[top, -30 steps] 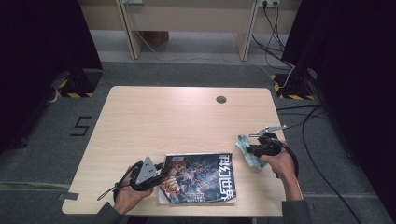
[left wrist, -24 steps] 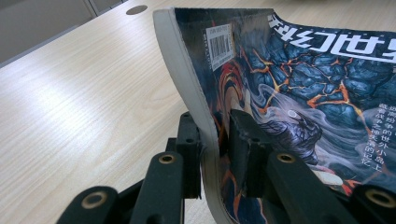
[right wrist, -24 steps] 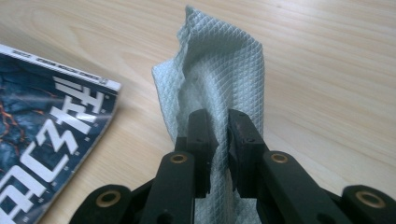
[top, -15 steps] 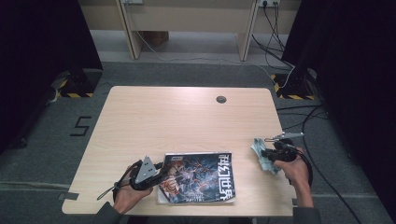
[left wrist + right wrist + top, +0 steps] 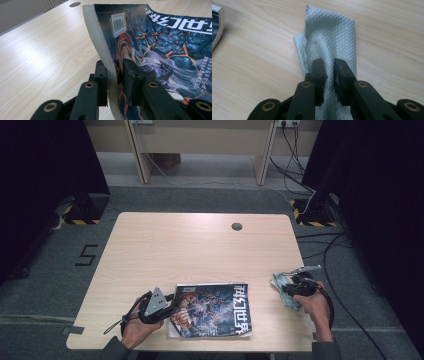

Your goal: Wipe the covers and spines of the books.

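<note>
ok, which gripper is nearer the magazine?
Left. The left gripper is clamped on the magazine at its lifted edge. The right gripper is off to the magazine's right, pinching the cloth.

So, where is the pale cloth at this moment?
In the high view the cloth lies near the table's right edge, right of the magazine, with the right gripper on it; the right gripper view shows its jaws pinching a fold.
</note>
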`<state>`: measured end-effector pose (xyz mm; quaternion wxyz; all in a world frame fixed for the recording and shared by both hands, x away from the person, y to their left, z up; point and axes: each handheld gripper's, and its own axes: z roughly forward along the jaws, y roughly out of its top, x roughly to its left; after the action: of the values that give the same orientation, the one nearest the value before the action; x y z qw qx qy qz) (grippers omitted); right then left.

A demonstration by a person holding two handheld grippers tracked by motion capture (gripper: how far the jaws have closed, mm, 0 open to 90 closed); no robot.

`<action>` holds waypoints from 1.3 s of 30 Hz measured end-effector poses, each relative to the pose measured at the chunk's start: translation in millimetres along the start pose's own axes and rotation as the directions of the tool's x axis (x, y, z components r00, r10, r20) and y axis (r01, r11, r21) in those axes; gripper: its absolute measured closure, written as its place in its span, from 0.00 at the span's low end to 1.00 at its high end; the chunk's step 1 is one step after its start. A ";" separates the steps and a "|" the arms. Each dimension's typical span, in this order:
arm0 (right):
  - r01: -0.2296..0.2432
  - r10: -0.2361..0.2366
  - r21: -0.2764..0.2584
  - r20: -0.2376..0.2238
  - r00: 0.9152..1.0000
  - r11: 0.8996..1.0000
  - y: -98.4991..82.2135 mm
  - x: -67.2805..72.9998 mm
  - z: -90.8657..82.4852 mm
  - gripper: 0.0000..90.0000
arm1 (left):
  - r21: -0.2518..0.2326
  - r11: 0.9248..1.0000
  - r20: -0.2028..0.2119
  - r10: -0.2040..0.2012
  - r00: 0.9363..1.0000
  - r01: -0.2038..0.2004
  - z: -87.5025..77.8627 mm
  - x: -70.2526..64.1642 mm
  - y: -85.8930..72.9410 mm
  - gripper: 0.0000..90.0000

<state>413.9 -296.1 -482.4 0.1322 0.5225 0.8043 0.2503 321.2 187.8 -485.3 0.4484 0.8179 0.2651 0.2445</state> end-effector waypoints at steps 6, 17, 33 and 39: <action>-0.013 0.013 -0.017 0.008 1.000 1.000 2.3 1.3 -2.7 0.75 | -0.002 1.000 0.001 -0.001 1.000 0.001 0.2 0.2 -0.1 0.82; 0.052 -0.086 -0.249 -0.125 0.989 0.967 33.1 44.0 -30.2 0.56 | 0.000 1.000 -0.001 -0.001 1.000 0.001 0.7 0.7 0.2 0.82; 0.242 -0.319 -0.255 -0.325 0.891 0.936 66.4 138.9 8.4 0.46 | 0.001 1.000 0.002 -0.001 1.000 0.001 1.5 1.4 0.1 0.82; 0.283 -0.351 -0.233 -0.346 0.870 0.931 71.8 153.3 23.2 0.46 | 0.003 1.000 0.004 0.002 1.000 -0.002 1.9 2.3 0.2 0.82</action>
<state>416.3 -127.3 -455.6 0.0580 0.3106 0.8642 0.3916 324.1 188.0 -485.7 0.4473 0.8194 0.2636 0.2429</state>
